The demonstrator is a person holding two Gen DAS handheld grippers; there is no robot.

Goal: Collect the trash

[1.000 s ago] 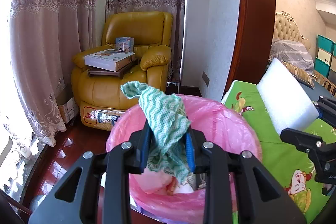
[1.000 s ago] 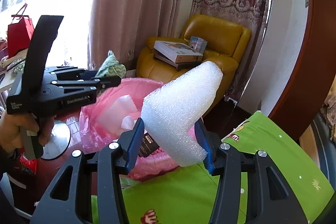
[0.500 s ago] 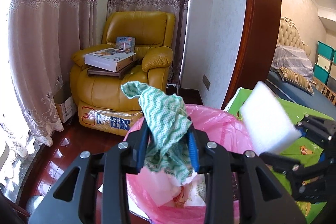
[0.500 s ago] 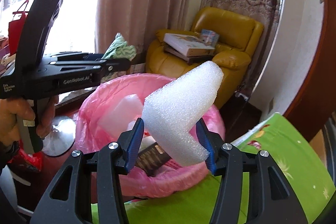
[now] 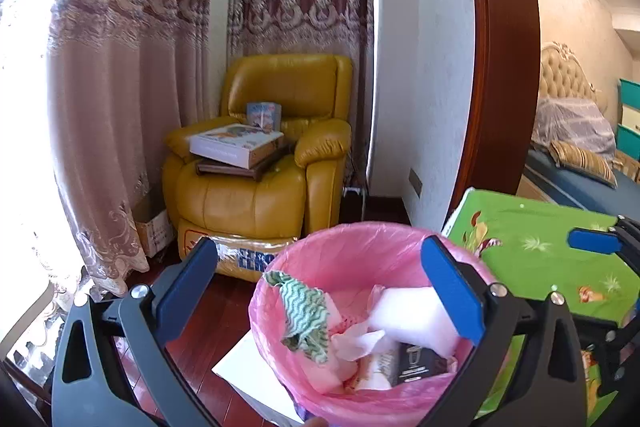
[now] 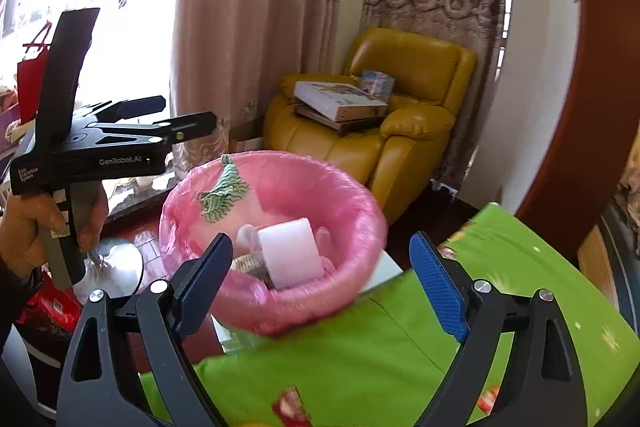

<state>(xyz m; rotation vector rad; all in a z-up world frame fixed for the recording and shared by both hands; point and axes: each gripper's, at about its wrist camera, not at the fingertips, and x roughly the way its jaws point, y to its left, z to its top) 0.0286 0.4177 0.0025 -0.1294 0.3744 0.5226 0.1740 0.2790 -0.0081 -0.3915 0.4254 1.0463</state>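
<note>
The dark packet (image 5: 418, 363) in the pink-lined bin (image 5: 352, 239) is half buried, perhaps a carton. Both the left hand-held gripper (image 5: 320, 291) and right hand-held gripper (image 6: 322, 281) have just been opened and are seen empty. The green cloth (image 5: 304, 311) and white foam (image 6: 290, 251), gripped before, are now seen in the bin.

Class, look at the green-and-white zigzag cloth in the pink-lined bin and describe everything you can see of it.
The green-and-white zigzag cloth is soft, thin fabric, crumpled and folded on itself. It lies inside the pink bin liner, draped against the liner's inner wall on the side toward the window, one corner reaching the rim. Its lower end rests on white paper scraps, beside the white foam block. Neither gripper touches it.
</note>
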